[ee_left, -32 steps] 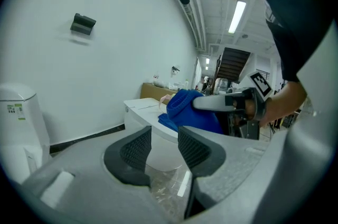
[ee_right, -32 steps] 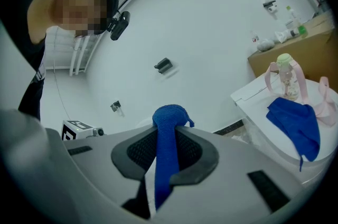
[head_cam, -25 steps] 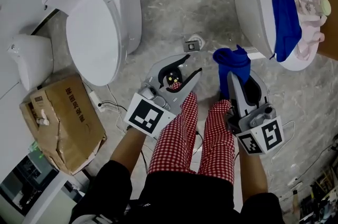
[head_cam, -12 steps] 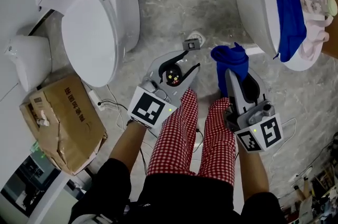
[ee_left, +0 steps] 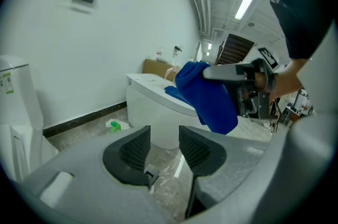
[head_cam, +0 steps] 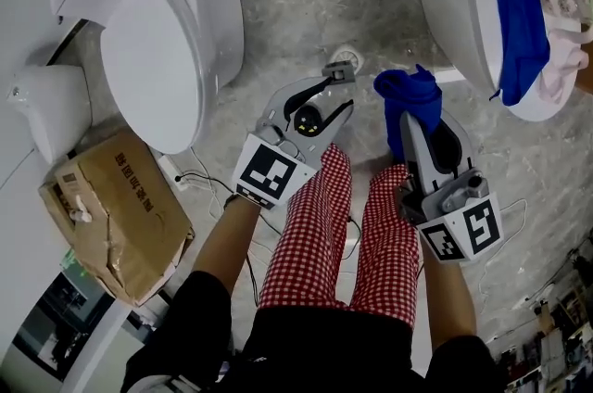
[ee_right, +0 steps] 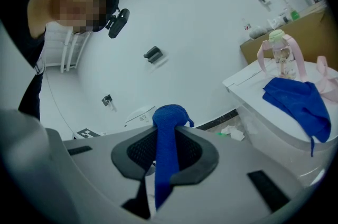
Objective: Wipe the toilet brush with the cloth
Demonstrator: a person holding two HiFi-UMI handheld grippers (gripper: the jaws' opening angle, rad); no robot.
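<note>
The right claw (head_cam: 419,118) is clamped on the cloth (head_cam: 408,96), a soft blue fabric bunched into a rounded knot that pokes out past the tips. In the right gripper view the cloth (ee_right: 168,128) runs as a narrow folded strip between the ribbed black pads of the right claw (ee_right: 165,150), which press on it from both sides.

The left claw (head_cam: 338,93) holds nothing. Its jaws are opening. In the left gripper view the left claw (ee_left: 165,146) shows only the veined grey floor (ee_left: 174,180) in its gap. To its right the same view shows the cloth (ee_left: 208,93) hanging as a limp pouch.

Only the head view shows a small white round thing (head_cam: 347,57) with a grey square piece on the floor just past the left claw's tips. Whether it is the brush I cannot tell. Left of that claw stand a glossy white toilet (head_cam: 157,39) with its lid down and a dented cardboard box (head_cam: 111,215).

Ahead and right of the right claw is a second toilet (head_cam: 454,2), smooth and white, with a second cloth (head_cam: 521,20) draped on it. Only the right gripper view shows that second cloth (ee_right: 296,99) lying beside a clear bottle (ee_right: 278,56) with pink straps.
</note>
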